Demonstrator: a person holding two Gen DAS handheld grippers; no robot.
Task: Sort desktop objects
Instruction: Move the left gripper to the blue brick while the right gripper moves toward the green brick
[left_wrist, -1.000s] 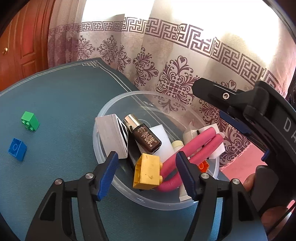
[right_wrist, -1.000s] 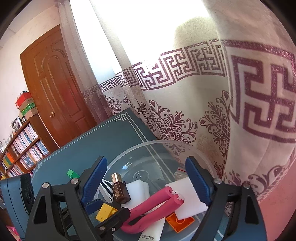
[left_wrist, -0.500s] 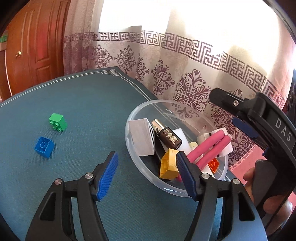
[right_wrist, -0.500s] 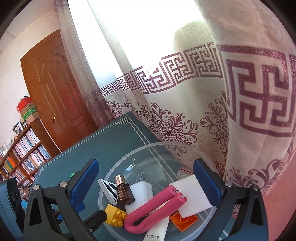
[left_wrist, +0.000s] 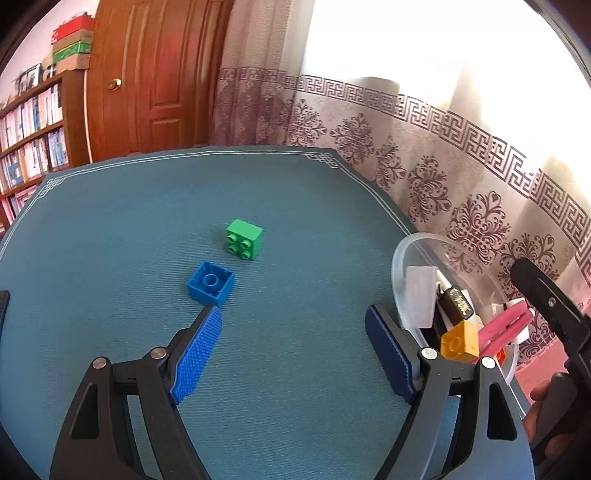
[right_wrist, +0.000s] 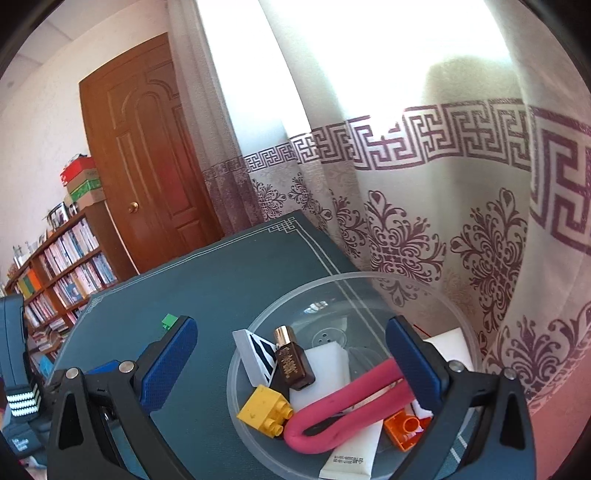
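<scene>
A blue brick (left_wrist: 210, 283) and a green brick (left_wrist: 243, 239) lie on the teal table mat (left_wrist: 147, 221). My left gripper (left_wrist: 291, 343) is open and empty, its left fingertip just short of the blue brick. A clear plastic bowl (right_wrist: 295, 306) at the table's right edge holds a yellow brick (right_wrist: 264, 406), an orange brick (right_wrist: 404, 430), a brown bottle (right_wrist: 291, 360), a pink foam roller (right_wrist: 347, 402), white blocks and a tube. My right gripper (right_wrist: 291, 354) is open and empty above the bowl. The green brick (right_wrist: 169, 320) shows behind its left finger.
A patterned curtain (left_wrist: 443, 155) hangs close behind the table's right edge. A wooden door (left_wrist: 155, 74) and a bookshelf (left_wrist: 29, 129) stand beyond the far edge. The bowl (left_wrist: 402, 251) sits at the right of the left wrist view.
My left gripper has swung left, away from the bowl, toward the blue and green bricks. My right gripper has opened wider and drawn back a little above the bowl.
</scene>
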